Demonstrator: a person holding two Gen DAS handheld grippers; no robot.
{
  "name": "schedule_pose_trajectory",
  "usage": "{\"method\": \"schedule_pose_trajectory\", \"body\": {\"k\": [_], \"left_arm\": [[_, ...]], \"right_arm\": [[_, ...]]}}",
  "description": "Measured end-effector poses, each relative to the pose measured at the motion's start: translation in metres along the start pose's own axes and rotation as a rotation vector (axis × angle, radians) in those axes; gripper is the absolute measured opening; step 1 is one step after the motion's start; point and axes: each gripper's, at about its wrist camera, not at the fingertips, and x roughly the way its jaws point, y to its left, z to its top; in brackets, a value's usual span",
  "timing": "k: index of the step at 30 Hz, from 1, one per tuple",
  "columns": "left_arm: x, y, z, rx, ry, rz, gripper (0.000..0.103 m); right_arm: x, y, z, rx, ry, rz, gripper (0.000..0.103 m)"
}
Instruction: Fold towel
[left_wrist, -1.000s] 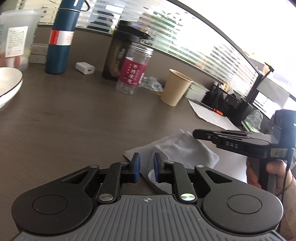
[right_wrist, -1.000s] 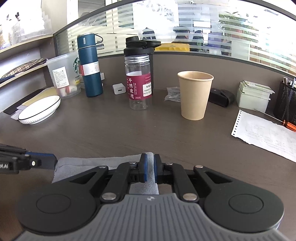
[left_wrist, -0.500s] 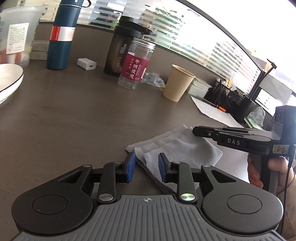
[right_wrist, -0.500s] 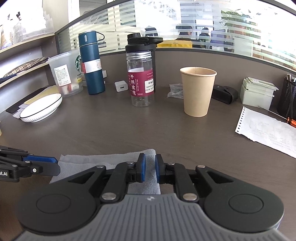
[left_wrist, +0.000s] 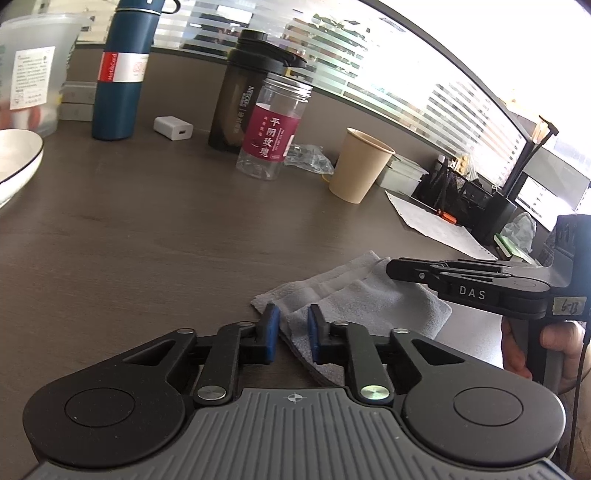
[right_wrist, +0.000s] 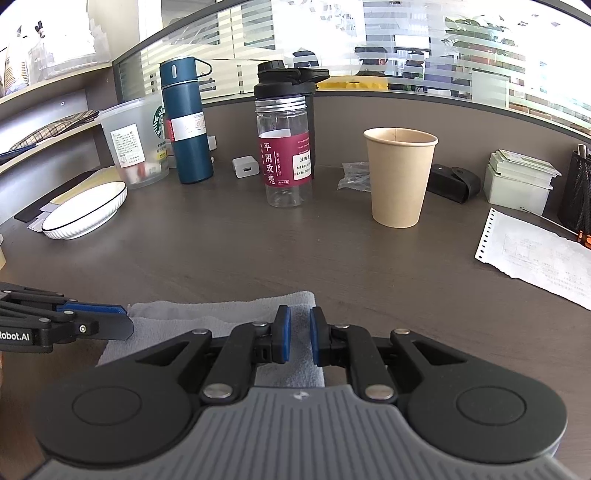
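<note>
Desk (right_wrist: 229, 254): dark wood; towel (left_wrist: 369, 302) folded, long axis spanning both grippers
Left gripper (left_wrist: 291, 332): jaws parted, empty, astride towel's corner
Right gripper (right_wrist: 299, 334): jaws slightly parted, empty, over towel's far end

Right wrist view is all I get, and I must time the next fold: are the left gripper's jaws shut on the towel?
Observer: No. The left wrist view shows the left gripper with its jaws apart; the edge of the towel lies between them, ungripped.
Operator: How does the towel look from there?
Observer: Already folded over: stacked layers show along its far edge.
</note>
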Motion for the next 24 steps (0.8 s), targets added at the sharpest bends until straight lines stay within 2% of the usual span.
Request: {"method": "schedule_pose_trajectory", "body": {"k": [5, 18, 20, 22, 24], "left_arm": [[-0.0011, -0.0018, 0.0001, 0.018, -0.010, 0.007, 0.007], [-0.0087, -0.0087, 0.0002, 0.067, -0.039, 0.006, 0.003], [-0.0081, -0.0088, 0.0002, 0.069, -0.036, 0.006, 0.003], [-0.0079, -0.0092, 0.0001, 0.071, -0.034, 0.006, 0.003], [-0.0081, -0.0092, 0.0000, 0.073, -0.033, 0.005, 0.003]], "right_arm": [[-0.0014, 0.0008, 0.0005, -0.006, -0.009, 0.000, 0.005], [-0.0083, 0.0026, 0.0001, -0.020, -0.034, -0.015, 0.003], [-0.0078, 0.0025, -0.0001, -0.025, -0.043, -0.038, 0.014], [-0.0052, 0.0014, -0.0002, -0.025, -0.036, -0.036, 0.020], [-0.0017, 0.0008, -0.0002, -0.017, -0.025, -0.023, 0.020]]}}
